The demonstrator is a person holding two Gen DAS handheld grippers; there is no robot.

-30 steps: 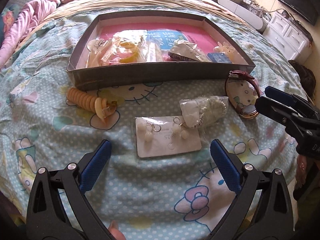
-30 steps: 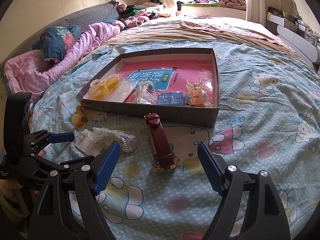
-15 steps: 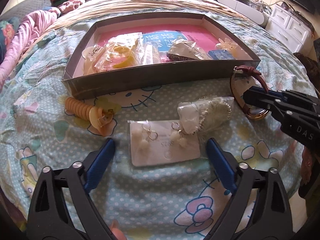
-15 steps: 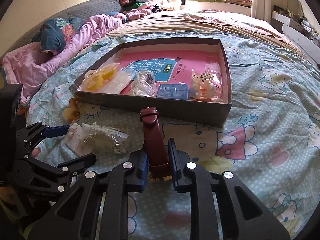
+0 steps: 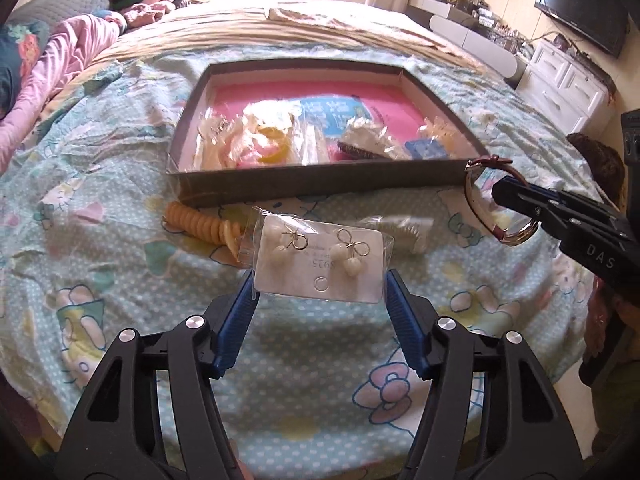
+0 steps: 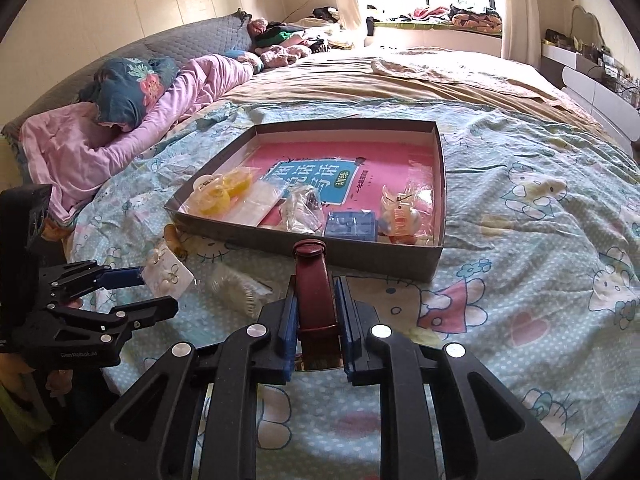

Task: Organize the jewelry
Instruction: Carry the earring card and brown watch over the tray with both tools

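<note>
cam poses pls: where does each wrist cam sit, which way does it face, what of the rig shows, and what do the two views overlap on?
Left wrist: sits behind the left gripper, angled down across the bed at the earring card between its closing jaws; the right gripper enters from the right.
Right wrist: sits behind the right gripper, shut on the watch, facing the box and the window; the left gripper shows at left.
Shared: box, watch, earring card, bedspread, each other's gripper.
</note>
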